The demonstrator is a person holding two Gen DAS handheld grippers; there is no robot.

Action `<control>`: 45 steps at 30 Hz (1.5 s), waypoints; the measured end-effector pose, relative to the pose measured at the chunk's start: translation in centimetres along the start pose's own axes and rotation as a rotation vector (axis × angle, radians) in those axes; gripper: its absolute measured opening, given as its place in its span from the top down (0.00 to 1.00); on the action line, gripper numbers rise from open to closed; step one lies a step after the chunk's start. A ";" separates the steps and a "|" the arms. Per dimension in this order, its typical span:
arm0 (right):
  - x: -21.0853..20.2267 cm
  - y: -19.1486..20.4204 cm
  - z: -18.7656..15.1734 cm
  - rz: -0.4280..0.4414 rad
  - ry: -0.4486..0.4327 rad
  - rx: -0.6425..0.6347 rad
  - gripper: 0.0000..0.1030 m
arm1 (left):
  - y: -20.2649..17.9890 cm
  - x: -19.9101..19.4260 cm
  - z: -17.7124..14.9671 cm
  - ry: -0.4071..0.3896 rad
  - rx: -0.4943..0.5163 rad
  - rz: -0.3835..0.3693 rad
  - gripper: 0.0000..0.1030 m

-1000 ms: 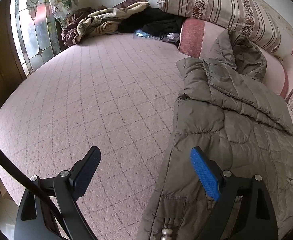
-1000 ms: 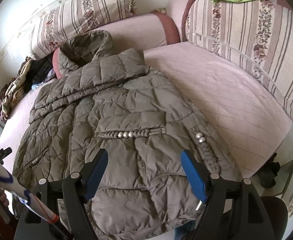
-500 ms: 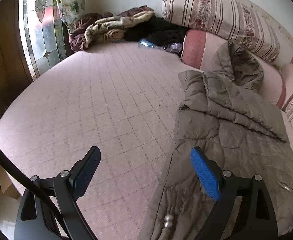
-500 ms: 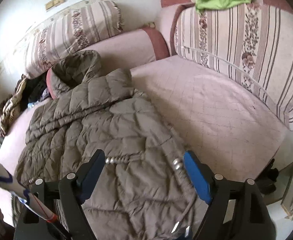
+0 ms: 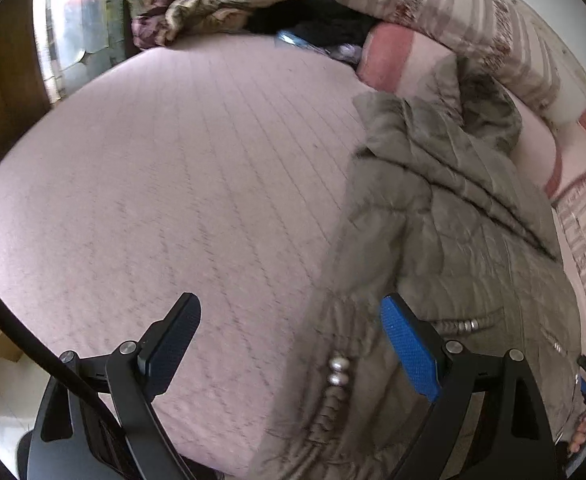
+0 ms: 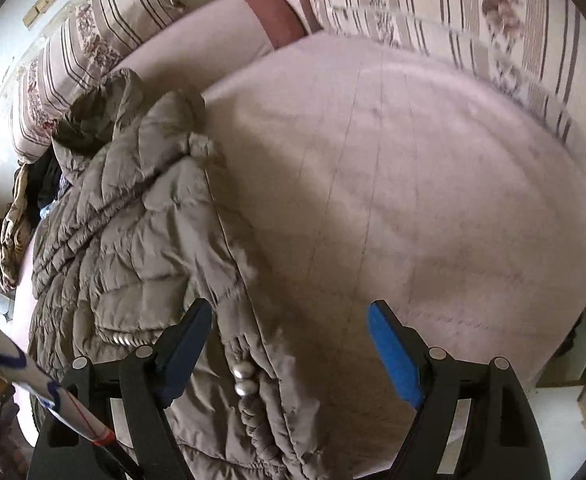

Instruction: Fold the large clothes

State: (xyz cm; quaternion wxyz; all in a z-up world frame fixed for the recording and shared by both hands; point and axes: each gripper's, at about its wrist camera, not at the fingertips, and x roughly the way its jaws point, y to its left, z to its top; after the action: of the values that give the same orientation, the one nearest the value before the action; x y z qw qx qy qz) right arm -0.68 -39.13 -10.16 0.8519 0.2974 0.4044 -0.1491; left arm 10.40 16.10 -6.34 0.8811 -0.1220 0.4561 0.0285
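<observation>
Left wrist view first: my left gripper [image 5: 291, 334] hangs with its jaws spread wide, nothing between them, over the near edge of the pink quilted mattress [image 5: 173, 168]. The olive puffer jacket [image 5: 433, 232] lies along the right side of that mattress, hood end up against the pink bolster [image 5: 397, 56] at the back. My blue-padded finger [image 5: 409, 348] sits over the jacket's near hem, and my black finger [image 5: 171, 344] sits over bare mattress; whether either touches fabric, I can't tell. A pair of silver beads [image 5: 339, 370] shows on the jacket's edge, right between my fingers. Far back there's a heap of crumpled clothes [image 5: 229, 4] beside a stained-glass window [image 5: 77, 32], and a striped floral cushion [image 5: 445, 12] leans above the bolster.

Over to the right wrist view: my right gripper [image 6: 289, 338] is also spread wide and gripping nothing. Here the puffer jacket [image 6: 133, 232] fills the left half, its quilted edge running down between my fingers, with the silver beads [image 6: 245, 380] close to my black finger [image 6: 185, 344]. My blue-padded finger [image 6: 391, 354] is over open mattress [image 6: 413, 168]. Striped cushions [image 6: 453, 12] ring the far side. Both views are blurred.
</observation>
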 end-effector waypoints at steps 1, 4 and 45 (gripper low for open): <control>0.5 0.0 -0.2 0.013 0.024 0.001 0.18 | -0.5 0.6 -0.3 0.019 0.014 -0.017 0.12; 1.2 0.6 -0.7 0.053 0.060 -0.031 0.21 | -1.6 2.3 -1.0 0.077 0.044 -0.072 0.12; -6.5 -0.8 -3.1 -0.143 -0.229 0.072 0.29 | -31.5 -30.4 -4.9 -0.115 0.794 -0.310 0.31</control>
State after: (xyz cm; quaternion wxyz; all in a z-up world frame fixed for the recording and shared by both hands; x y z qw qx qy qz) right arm -7.02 -37.70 -6.97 0.8685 0.2793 0.3191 -0.2566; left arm -6.12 -13.73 21.59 0.8774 0.1613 0.3581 -0.2754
